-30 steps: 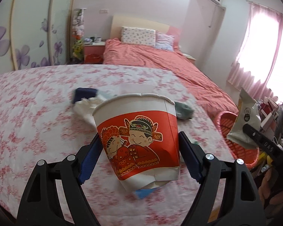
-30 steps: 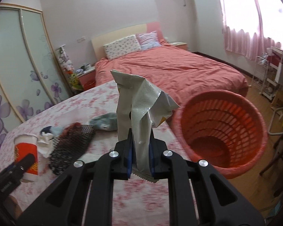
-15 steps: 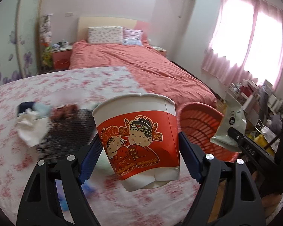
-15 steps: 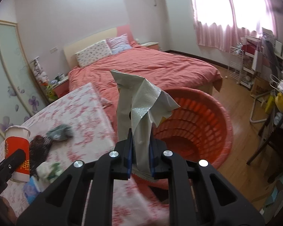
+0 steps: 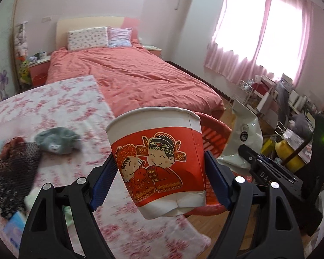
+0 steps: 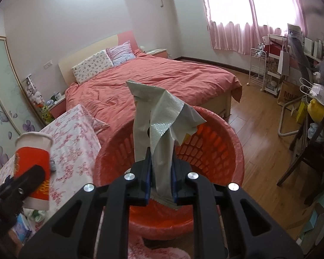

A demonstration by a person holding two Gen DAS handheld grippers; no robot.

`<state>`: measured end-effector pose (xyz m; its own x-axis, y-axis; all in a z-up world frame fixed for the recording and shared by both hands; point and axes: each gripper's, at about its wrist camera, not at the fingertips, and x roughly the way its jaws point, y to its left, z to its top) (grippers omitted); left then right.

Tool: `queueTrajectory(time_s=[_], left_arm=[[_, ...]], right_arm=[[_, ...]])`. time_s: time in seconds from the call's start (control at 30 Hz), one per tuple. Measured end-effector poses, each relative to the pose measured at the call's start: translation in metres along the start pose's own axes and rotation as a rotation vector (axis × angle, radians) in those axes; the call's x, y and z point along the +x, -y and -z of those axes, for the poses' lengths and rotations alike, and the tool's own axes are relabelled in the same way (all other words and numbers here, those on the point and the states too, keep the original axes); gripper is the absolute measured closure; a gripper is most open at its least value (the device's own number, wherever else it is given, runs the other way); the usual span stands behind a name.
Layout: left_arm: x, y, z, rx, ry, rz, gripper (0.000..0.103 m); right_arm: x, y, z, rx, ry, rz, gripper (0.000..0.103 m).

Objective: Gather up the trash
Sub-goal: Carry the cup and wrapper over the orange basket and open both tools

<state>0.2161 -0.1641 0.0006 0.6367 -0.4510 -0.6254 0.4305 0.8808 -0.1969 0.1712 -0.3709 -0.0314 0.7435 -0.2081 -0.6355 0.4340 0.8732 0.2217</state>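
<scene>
Basket (image 6: 231,151) stands between table (image 6: 75,151) and bed (image 6: 162,82).

Both wrist views forward, sharing basket (image 6: 233,142)

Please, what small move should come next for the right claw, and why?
Probably open the right claw: it is shut on the crumpled wrapper, which appears to hang over the open red basket, so it would likely drop in.
</scene>
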Motion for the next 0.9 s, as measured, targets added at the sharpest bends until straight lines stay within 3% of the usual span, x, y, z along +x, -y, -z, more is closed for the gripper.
queueTrajectory(time_s=[0.27, 0.53, 0.67, 0.73, 0.9], left_arm=[[0.034, 0.021, -0.005, 0.037, -0.040, 0.030, 0.025], [0.057, 0.032, -0.003, 0.056, -0.094, 0.038, 0.022], [0.060, 0.031, 0.000, 0.051, -0.114, 0.030, 0.019], [0.058, 0.029, 0.001, 0.045, -0.119, 0.018, 0.019], [0.044, 0.014, 0.003, 0.034, -0.109, -0.041, 0.018]], right_arm=[[0.025, 0.019, -0.010, 0.036, -0.017, -0.020, 0.084], [0.038, 0.031, -0.015, 0.082, -0.022, -0.030, 0.058], [0.039, 0.036, -0.013, 0.090, -0.027, -0.020, 0.055], [0.038, 0.037, -0.012, 0.092, -0.027, -0.017, 0.049], [0.030, 0.034, -0.008, 0.076, -0.023, 0.006, 0.044]])
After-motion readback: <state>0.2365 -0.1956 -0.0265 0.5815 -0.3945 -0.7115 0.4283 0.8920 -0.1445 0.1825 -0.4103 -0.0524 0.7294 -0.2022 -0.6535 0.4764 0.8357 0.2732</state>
